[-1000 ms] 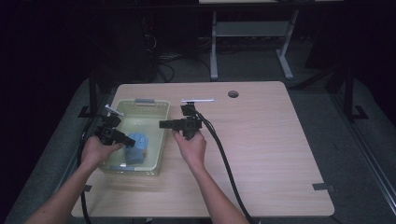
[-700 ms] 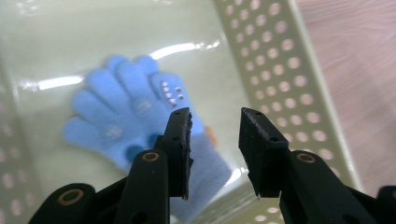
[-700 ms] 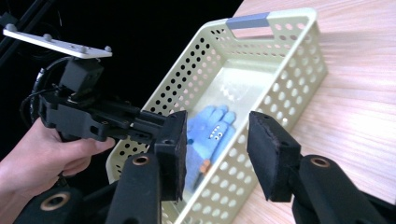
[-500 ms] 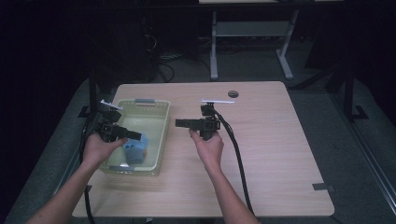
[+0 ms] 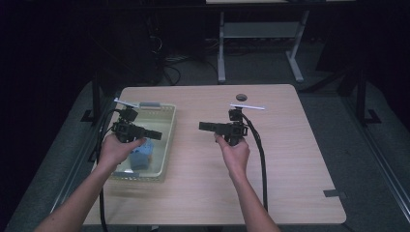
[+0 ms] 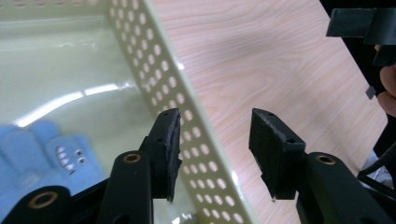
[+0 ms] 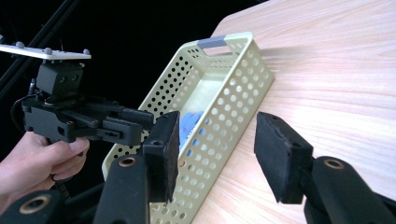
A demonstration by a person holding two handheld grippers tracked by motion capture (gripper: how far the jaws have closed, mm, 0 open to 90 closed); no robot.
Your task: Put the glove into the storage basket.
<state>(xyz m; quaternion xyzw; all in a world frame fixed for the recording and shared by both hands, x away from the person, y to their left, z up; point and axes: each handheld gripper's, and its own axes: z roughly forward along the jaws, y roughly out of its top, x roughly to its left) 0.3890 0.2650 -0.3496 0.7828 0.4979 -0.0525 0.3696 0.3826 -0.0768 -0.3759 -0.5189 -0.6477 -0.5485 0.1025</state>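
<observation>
A pale perforated basket (image 5: 167, 130) stands on the left of the wooden table (image 5: 290, 159). In it lies a blue glove (image 5: 141, 155) with a small toothy face (image 6: 70, 157). My left gripper (image 5: 155, 135) hovers over the basket's right wall (image 6: 187, 121). Its jaws (image 6: 215, 116) are open, have just been opening, and hold nothing. My right gripper (image 5: 203, 126) hangs over bare table right of the basket and points left at it. Its jaws (image 7: 217, 119) are open too, have just been opening, and are empty. The glove (image 7: 191, 123) shows through the basket's holes.
A round dark grommet (image 5: 241, 97) sits near the table's far edge. Black cables (image 5: 261, 159) trail from both grippers toward the near edge. A white desk frame (image 5: 261, 34) stands on the dark floor behind the table.
My right gripper has drawn away to the right from the basket onto the open table. My left gripper has lifted a little above the basket. Both pairs of jaws stand wider.
</observation>
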